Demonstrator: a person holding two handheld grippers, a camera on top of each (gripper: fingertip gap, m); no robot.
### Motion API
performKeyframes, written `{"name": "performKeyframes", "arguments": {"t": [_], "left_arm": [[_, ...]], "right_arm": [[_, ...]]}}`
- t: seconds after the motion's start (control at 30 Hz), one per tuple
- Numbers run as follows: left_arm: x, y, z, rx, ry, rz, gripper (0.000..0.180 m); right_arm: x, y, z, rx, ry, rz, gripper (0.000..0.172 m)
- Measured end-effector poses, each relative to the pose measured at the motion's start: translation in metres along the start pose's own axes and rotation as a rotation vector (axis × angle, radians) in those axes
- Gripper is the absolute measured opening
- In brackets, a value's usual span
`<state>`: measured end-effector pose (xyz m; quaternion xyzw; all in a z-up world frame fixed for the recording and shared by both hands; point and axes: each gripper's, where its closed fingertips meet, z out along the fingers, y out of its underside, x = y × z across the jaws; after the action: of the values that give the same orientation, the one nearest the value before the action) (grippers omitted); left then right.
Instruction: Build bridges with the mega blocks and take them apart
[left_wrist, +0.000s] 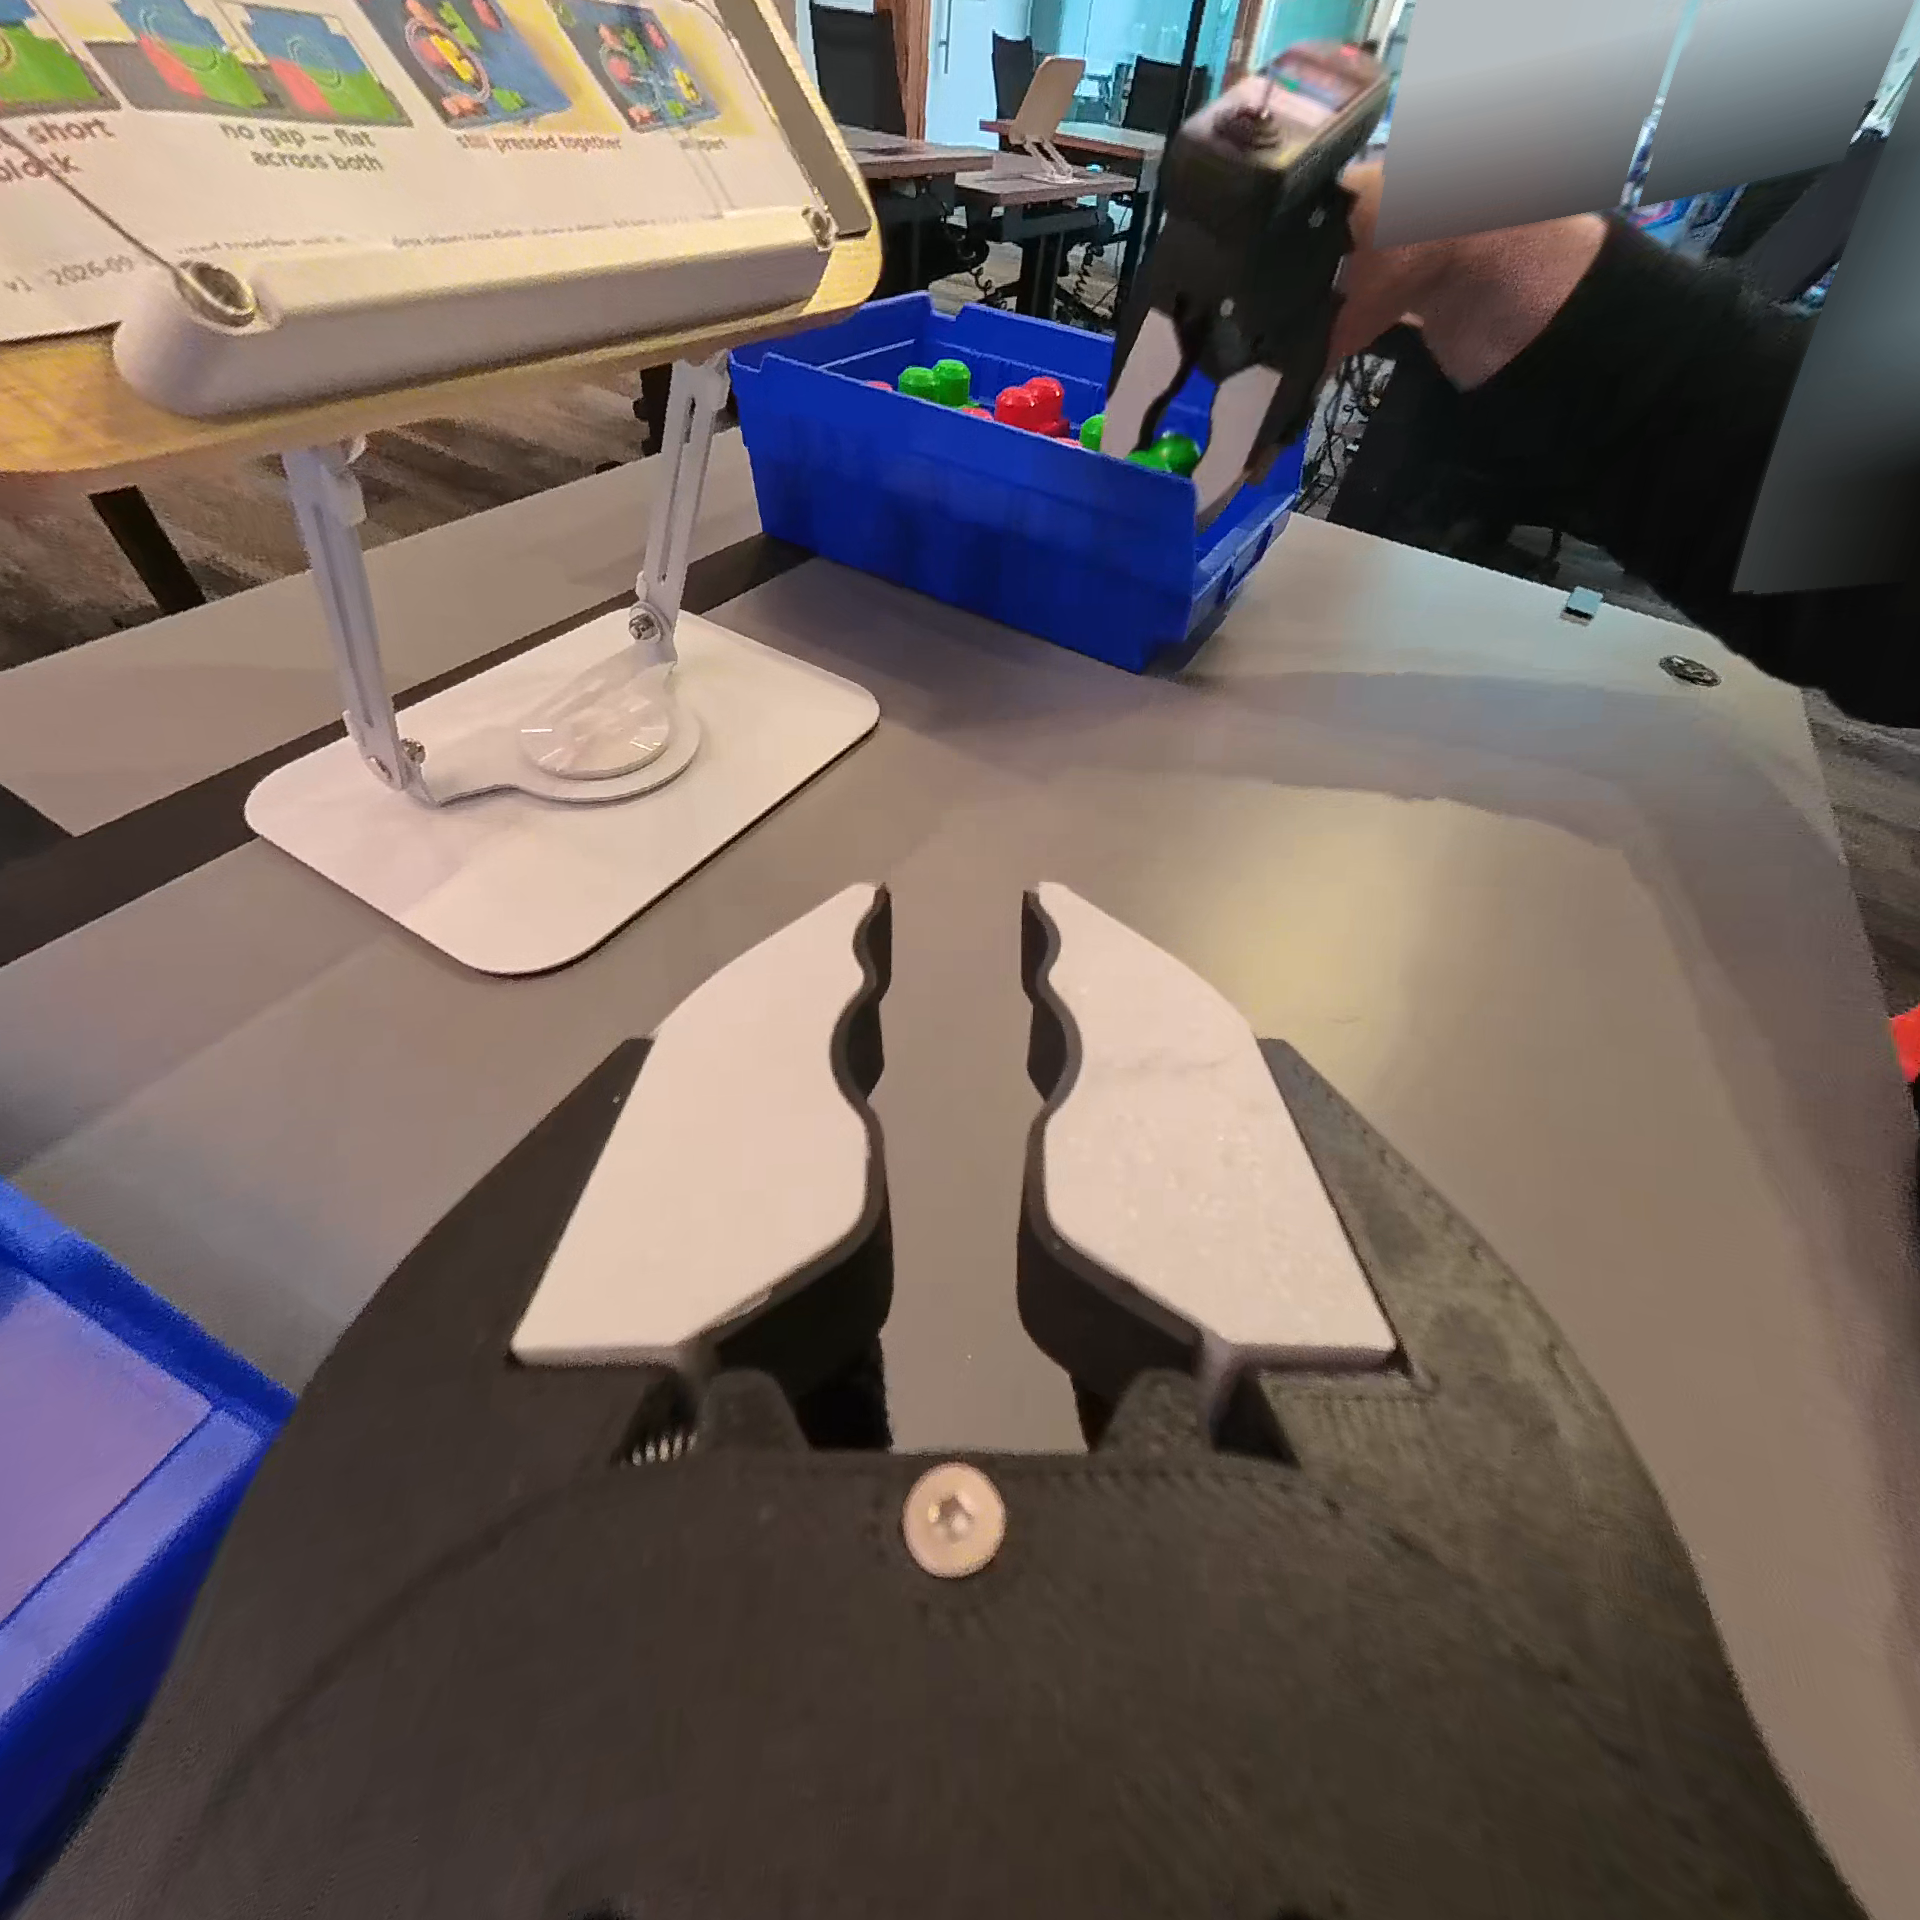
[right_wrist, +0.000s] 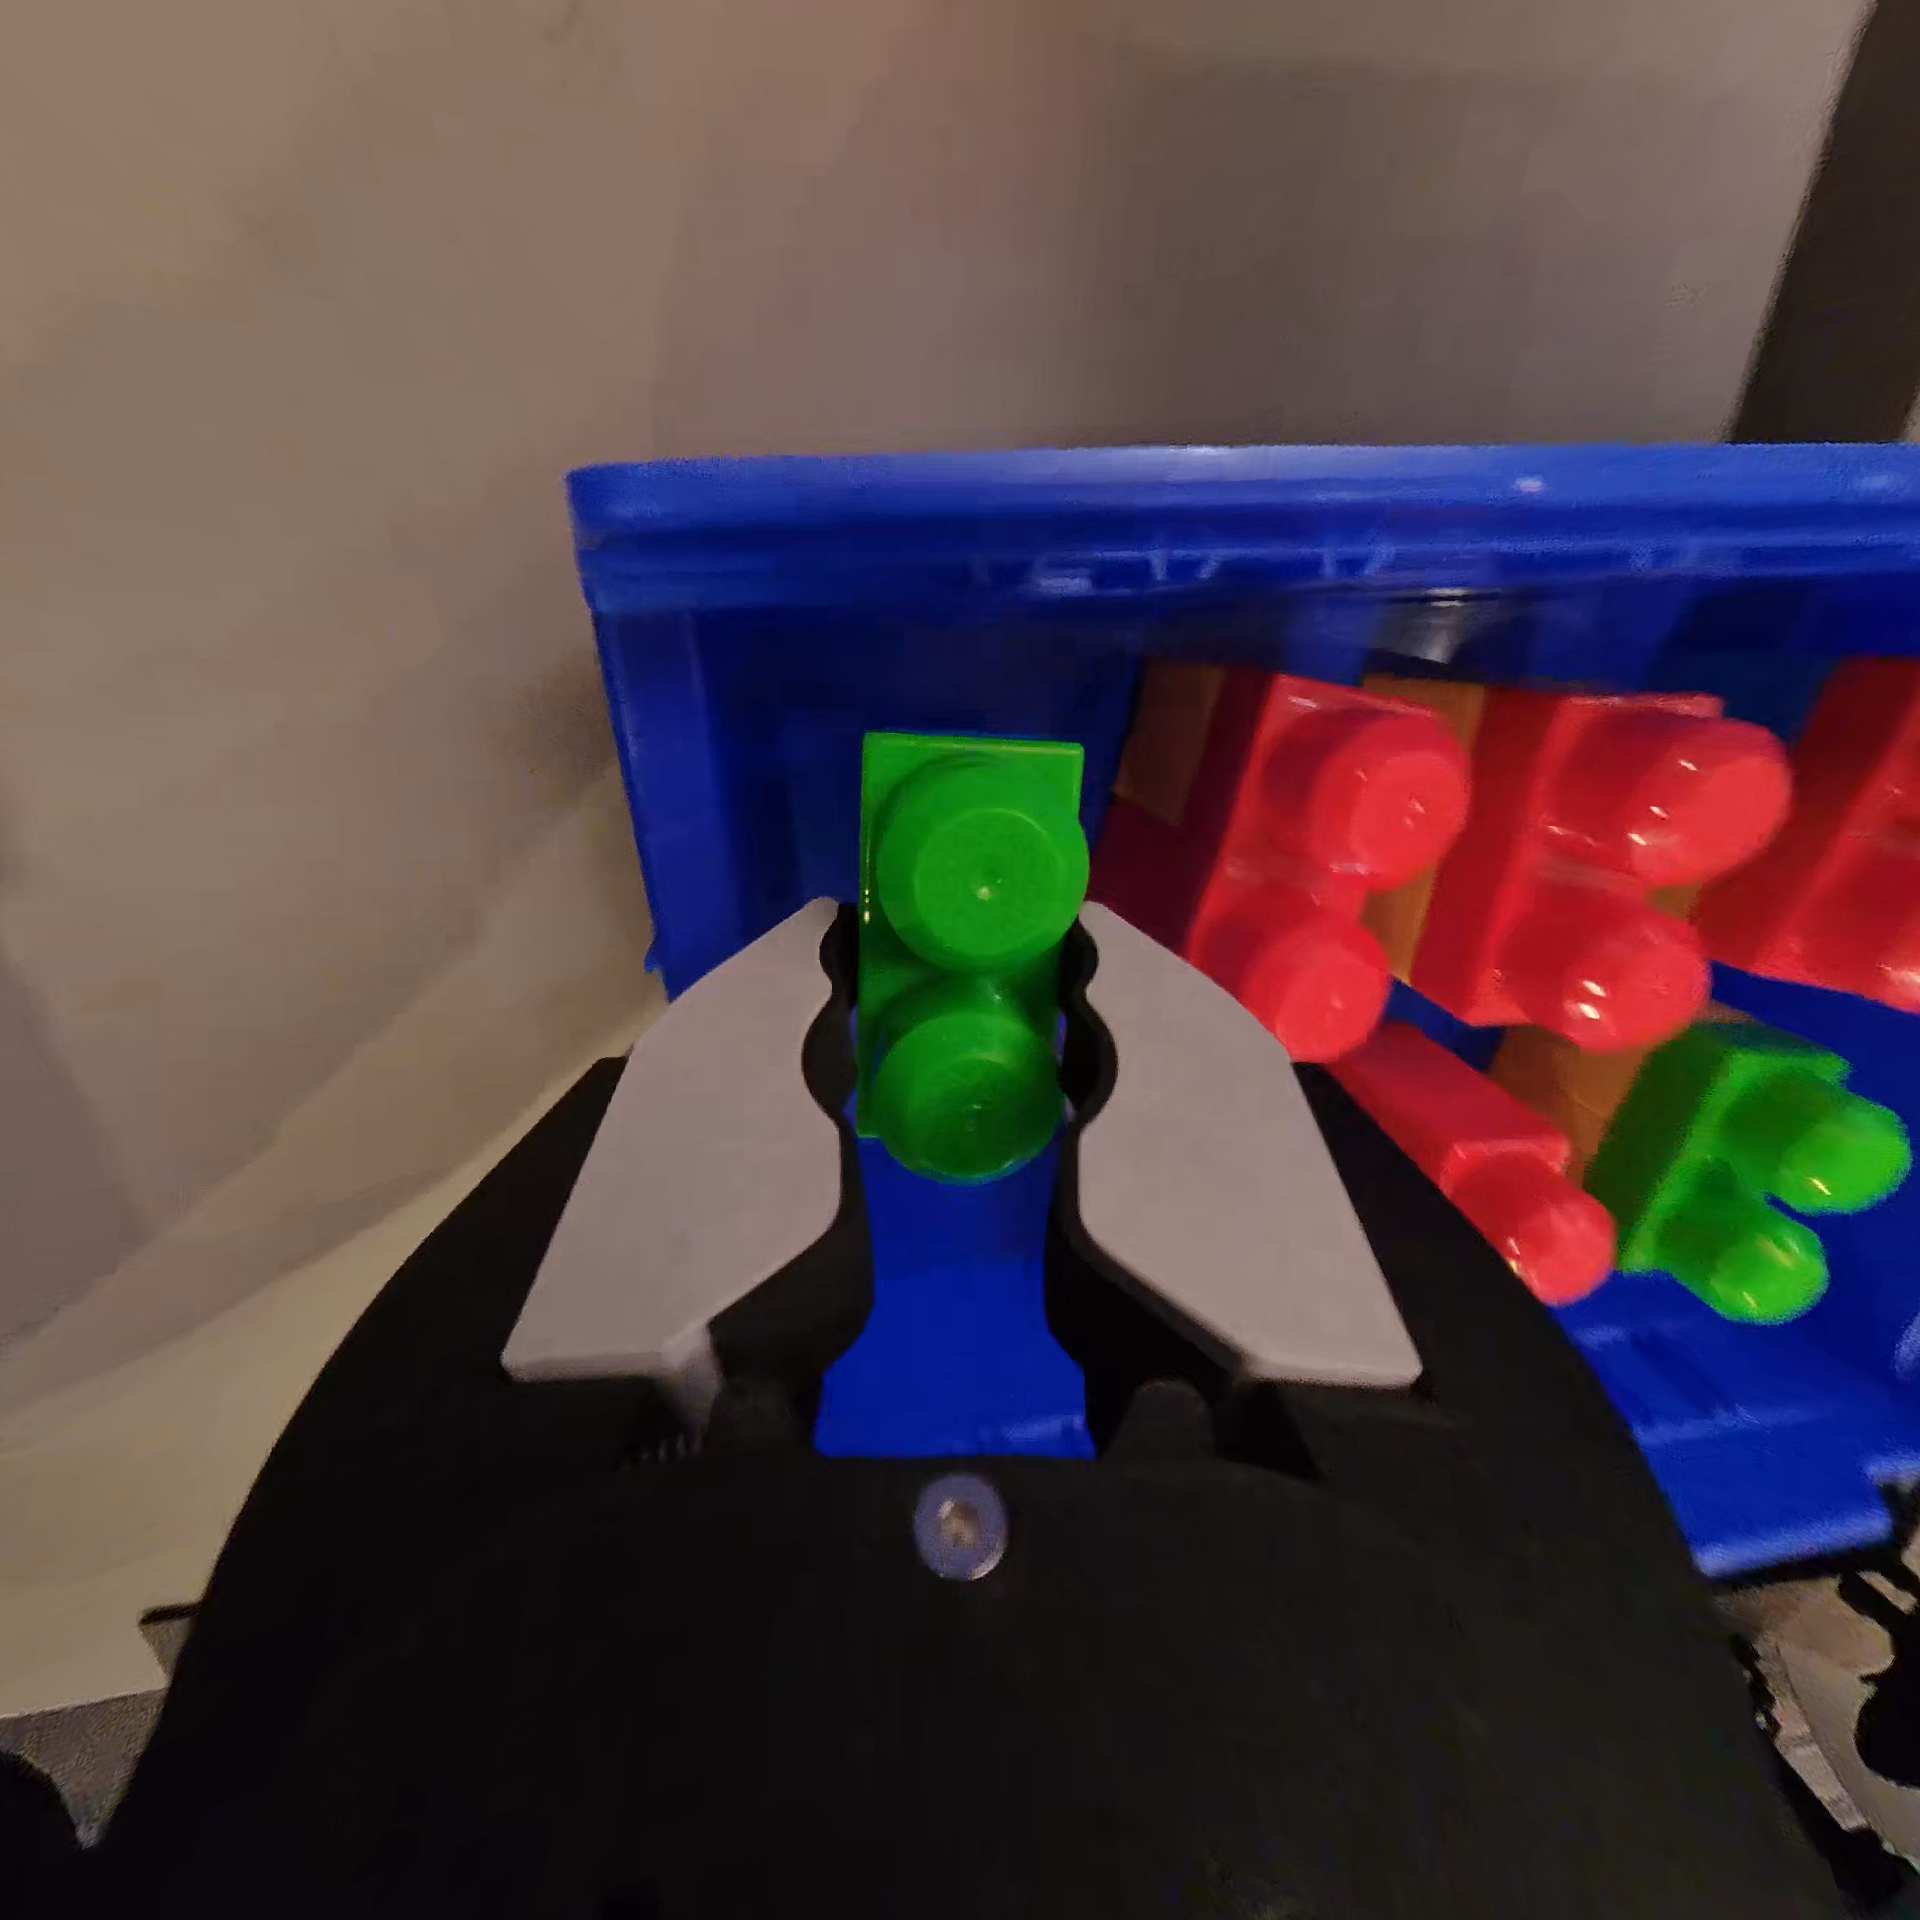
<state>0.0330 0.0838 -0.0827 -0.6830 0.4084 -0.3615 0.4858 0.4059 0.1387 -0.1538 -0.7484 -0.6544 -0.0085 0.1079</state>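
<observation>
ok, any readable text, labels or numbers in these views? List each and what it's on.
Sheet on the stand: captions under its pictures, partly legible; I don't transcribe writing.
Same sheet, bottom edge: a line of fine print, too small and blurred to read.
Bin, blocks: no writing visible.
</observation>
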Motion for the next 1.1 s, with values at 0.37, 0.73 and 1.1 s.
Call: {"name": "performKeyframes", "arguments": {"t": [0.37,0.73,1.1], "left_arm": [[-0.031,-0.010,-0.053,0.028,-0.149,0.028,0.028],[-0.177,-0.018,-0.125,-0.335,-0.604,0.223,0.047],[-0.350,0.048,-0.058,-0.658,-0.752,-0.050,0.053]], "right_arm": [[0.000,-0.018,-0.056,0.083,0.138,0.008,0.049],[-0.116,-0.194,-0.039,0.565,0.000,-0.230,0.013],[-0.172,-0.269,0.037,0.692,-0.301,-0.240,0.006]]}}
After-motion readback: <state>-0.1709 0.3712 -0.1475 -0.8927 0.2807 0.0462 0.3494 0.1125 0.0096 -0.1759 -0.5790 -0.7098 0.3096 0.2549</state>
